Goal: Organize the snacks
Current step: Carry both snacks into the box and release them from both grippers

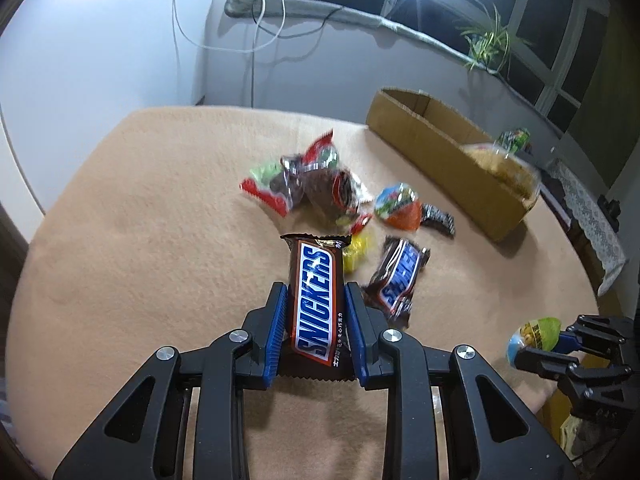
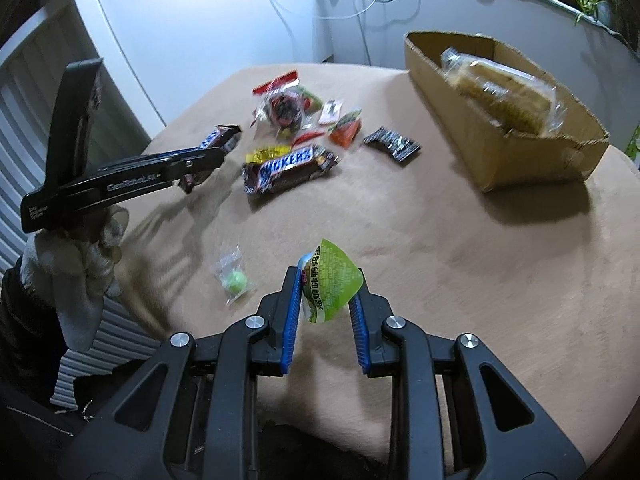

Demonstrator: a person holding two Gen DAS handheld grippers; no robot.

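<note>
Brown Snickers bar (image 1: 316, 304) sits clamped lengthwise between the left claw's (image 1: 316, 300) pads.

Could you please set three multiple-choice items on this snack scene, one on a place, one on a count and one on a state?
1. Where is the clear-wrapped pastry pack?
A. inside the cardboard box
B. beside the box on the cloth
C. in a gripper

2. How many Snickers bars are visible?
A. one
B. two
C. four

3. What is the right gripper doing?
A. standing open and empty
B. clamping a green packet
C. clamping a Snickers bar

Key:
1 A, it lies between the box walls.
2 B, one is in the left gripper, as the held Snickers bar, and a loose Snickers bar lies on the cloth.
3 B, its blue pads press on the packet.
</note>
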